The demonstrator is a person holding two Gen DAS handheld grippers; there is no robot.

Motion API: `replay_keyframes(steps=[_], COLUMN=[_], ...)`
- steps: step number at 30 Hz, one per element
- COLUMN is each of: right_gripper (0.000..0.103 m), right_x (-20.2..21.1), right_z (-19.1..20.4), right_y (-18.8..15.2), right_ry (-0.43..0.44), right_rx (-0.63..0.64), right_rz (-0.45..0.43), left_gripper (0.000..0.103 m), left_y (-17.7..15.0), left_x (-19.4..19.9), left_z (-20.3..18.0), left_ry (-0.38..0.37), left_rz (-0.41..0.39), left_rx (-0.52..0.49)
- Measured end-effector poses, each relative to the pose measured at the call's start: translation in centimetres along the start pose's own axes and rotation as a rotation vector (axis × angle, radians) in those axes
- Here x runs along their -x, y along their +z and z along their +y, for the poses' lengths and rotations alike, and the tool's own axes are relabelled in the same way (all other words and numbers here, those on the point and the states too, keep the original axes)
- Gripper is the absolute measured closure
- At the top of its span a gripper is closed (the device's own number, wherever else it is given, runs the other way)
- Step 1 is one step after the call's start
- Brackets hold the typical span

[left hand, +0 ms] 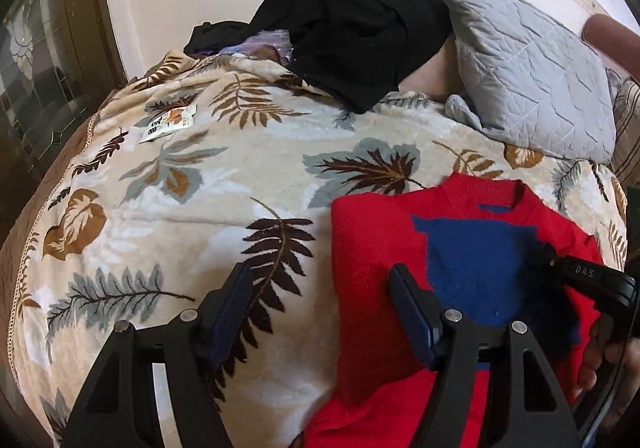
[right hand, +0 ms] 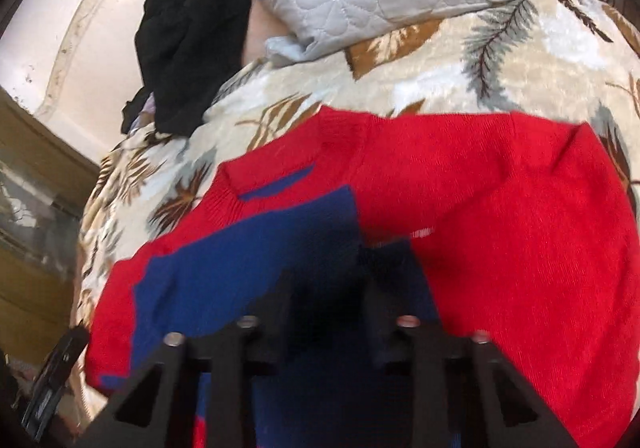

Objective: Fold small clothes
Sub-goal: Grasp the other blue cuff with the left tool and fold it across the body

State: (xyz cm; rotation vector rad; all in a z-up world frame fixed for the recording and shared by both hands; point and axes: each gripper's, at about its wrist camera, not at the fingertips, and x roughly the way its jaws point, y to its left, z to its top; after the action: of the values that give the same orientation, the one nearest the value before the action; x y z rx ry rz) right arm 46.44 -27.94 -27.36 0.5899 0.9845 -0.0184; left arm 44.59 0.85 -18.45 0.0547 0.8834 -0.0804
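Red-and-blue sweater [left hand: 376, 248] lies spread on the leaf-patterned blanket [left hand: 200, 208] of the bed, collar toward the grey quilted pillow [left hand: 528, 80], with a black garment [left hand: 352, 28] heaped farther back.

The left hand-held gripper [left hand: 320, 284] hangs with its jaws spread and nothing between them; one finger stands over the blanket, the other over the sweater's left edge.

The right hand-held gripper [right hand: 326, 268] sits low over the blue panel, its jaws drawn close together. The blur and shadow there make it impossible to tell whether any knit is pinched.

The risks, as I judge them:
- If only the top layer is caught, a lift would drag one ply and leave the fold crooked.
- The plush blanket may bunch up with the sweater if the left jaws close while straddling the edge.
- The loose knit could snag on a fingertip.
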Motion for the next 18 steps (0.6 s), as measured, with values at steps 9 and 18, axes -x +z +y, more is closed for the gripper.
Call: replay_keyframes(steps=[9,18], right_gripper=[0.095,0.095], right_x=[5.1,10.4], right_z=[1.8,-6.0], right_y=[-0.1,1.3], right_ry=[-0.068,-0.209], right_rx=[0.146,0.033], right_rz=[-0.226,-0.284], left_gripper=[0.032,0.032], left_y=[0.0,-1.1], left_x=[-1.2,-3.1], left_z=[0.6,-3.8], left_ry=[0.035,0.053], left_rz=[0.032,0.068], left_rx=[0.012,-0.084])
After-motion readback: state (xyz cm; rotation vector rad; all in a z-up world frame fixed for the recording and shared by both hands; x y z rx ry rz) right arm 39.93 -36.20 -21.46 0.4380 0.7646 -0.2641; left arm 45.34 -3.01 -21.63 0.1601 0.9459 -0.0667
